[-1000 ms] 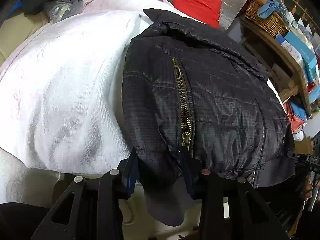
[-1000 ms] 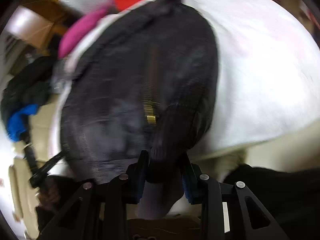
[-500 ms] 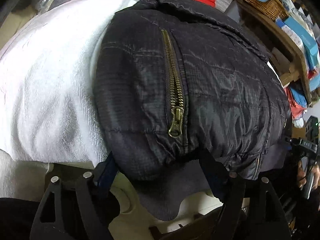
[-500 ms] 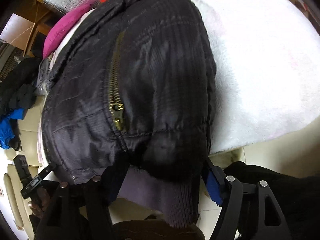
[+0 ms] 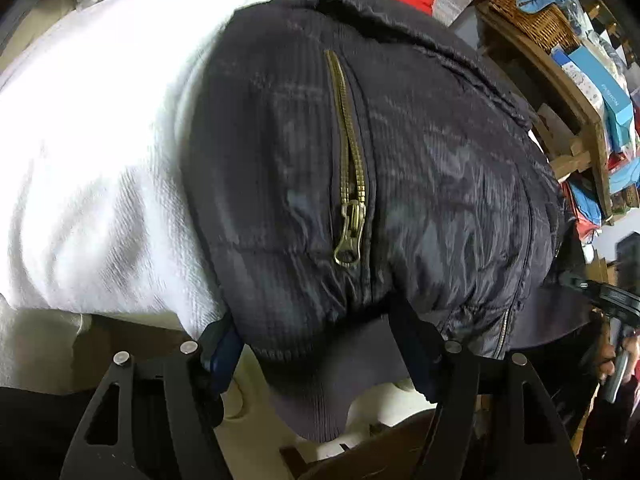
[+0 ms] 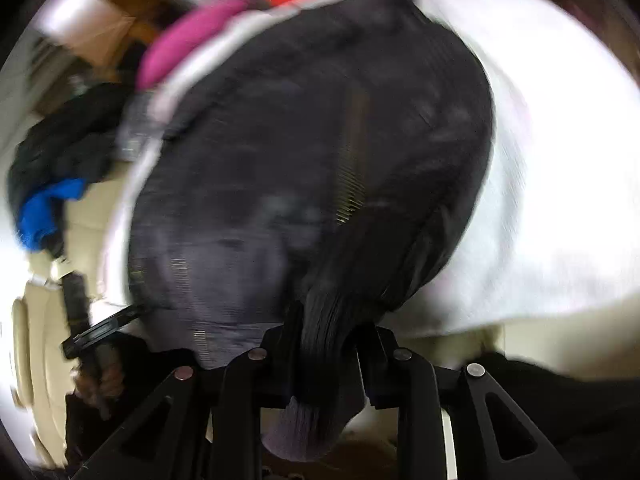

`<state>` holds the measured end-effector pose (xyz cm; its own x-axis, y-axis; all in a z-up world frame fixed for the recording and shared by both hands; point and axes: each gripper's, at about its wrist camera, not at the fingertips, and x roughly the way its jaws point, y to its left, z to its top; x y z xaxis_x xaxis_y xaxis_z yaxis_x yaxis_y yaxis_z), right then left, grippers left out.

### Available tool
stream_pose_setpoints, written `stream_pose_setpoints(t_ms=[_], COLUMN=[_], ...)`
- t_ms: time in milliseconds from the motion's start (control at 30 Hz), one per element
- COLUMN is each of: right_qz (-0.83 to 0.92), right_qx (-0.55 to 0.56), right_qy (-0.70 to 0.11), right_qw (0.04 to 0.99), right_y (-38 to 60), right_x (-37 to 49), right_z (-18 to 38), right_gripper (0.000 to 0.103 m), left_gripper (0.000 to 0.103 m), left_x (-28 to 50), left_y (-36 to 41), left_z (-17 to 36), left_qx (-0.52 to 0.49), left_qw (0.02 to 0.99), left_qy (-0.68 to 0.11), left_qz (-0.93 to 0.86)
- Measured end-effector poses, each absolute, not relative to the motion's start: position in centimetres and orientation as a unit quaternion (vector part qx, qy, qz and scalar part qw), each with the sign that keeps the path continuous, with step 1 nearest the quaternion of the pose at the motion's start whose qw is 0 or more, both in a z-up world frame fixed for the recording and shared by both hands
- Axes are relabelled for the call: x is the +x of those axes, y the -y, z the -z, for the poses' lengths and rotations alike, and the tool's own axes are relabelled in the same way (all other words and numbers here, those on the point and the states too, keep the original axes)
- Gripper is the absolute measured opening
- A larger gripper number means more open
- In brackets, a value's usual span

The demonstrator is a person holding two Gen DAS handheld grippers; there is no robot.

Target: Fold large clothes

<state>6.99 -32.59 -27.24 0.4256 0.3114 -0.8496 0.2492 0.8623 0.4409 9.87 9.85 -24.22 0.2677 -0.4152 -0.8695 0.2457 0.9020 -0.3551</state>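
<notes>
Ribbed dark knit hem (image 6: 320, 344) sits bunched between the right gripper (image 6: 326, 344) jaws, which are closing on it. Left gripper (image 5: 320, 356) jaws stand wide and are closing too, straddling the hem's other corner, pads seemingly not pressing. From both, the black quilted jacket (image 5: 400, 168) runs toward 12 o'clock over the white towel-covered surface (image 5: 100, 152), brass zipper (image 5: 350, 184) along that axis.

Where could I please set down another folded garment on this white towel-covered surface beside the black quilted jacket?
The widest free patch is the white fluffy towel, bordered by the black quilted jacket and the pile with the pink cushion at the far end. In the right wrist view more bare towel lies on the jacket's other flank. It is crowded around the wooden shelf with its wicker basket.
</notes>
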Motion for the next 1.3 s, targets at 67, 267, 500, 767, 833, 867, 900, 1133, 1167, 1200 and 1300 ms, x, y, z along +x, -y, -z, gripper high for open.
stream_pose_setpoints(t_ms=[67, 267, 500, 767, 833, 867, 900, 1133, 1167, 1200, 1300], right_qz=[-0.002, -0.01, -0.009, -0.065, -0.074, -0.075, -0.077, -0.064, -0.06, -0.057, -0.048], right_qx=[0.268, 0.29, 0.21, 0.22, 0.223, 0.221, 0.22, 0.229, 0.232, 0.238, 0.242], right_qy=[-0.562, -0.546, -0.538, -0.424, -0.389, -0.377, -0.363, -0.296, -0.288, -0.279, -0.261], right_qw=[0.783, 0.786, 0.816, 0.876, 0.891, 0.896, 0.902, 0.925, 0.927, 0.929, 0.933], right_y=[33.1, 33.5, 31.4, 31.2, 30.6, 29.9, 30.0, 32.1, 32.5, 32.8, 34.1], right_x=[7.3, 6.5, 5.8, 4.4, 4.8, 5.4, 5.6, 8.6, 9.1, 10.8, 14.2], right_z=[29.0, 31.0, 27.9, 19.2, 17.2, 16.6, 16.0, 12.3, 11.7, 11.4, 9.5], right_gripper=[0.031, 0.065, 0.023, 0.018, 0.017, 0.017, 0.017, 0.017, 0.017, 0.017, 0.017], left_gripper=[0.068, 0.055, 0.057, 0.017, 0.017, 0.016, 0.016, 0.016, 0.017, 0.017, 0.017], left_x=[9.6, 9.6, 9.5, 8.3, 8.6, 8.8, 9.2, 14.5, 15.6, 16.9, 21.7], left_y=[-9.7, -8.5, -6.8, -6.4, -6.7, -6.8, -7.0, -7.0, -6.7, -6.6, -5.9], left_z=[24.0, 23.8, 23.8, 18.6, 16.5, 15.5, 14.3, 7.7, 7.0, 6.4, 4.8], left_qx=[-0.068, -0.05, -0.009, -0.029, -0.041, -0.045, -0.05, -0.064, -0.068, -0.072, -0.091], left_qw=[0.797, 0.807, 0.809, 0.829, 0.836, 0.84, 0.843, 0.866, 0.868, 0.871, 0.873], left_qy=[-0.561, -0.547, -0.544, -0.475, -0.454, -0.444, -0.434, -0.375, -0.371, -0.367, -0.362], left_qz=[0.214, 0.214, 0.221, 0.293, 0.306, 0.309, 0.314, 0.324, 0.323, 0.32, 0.315])
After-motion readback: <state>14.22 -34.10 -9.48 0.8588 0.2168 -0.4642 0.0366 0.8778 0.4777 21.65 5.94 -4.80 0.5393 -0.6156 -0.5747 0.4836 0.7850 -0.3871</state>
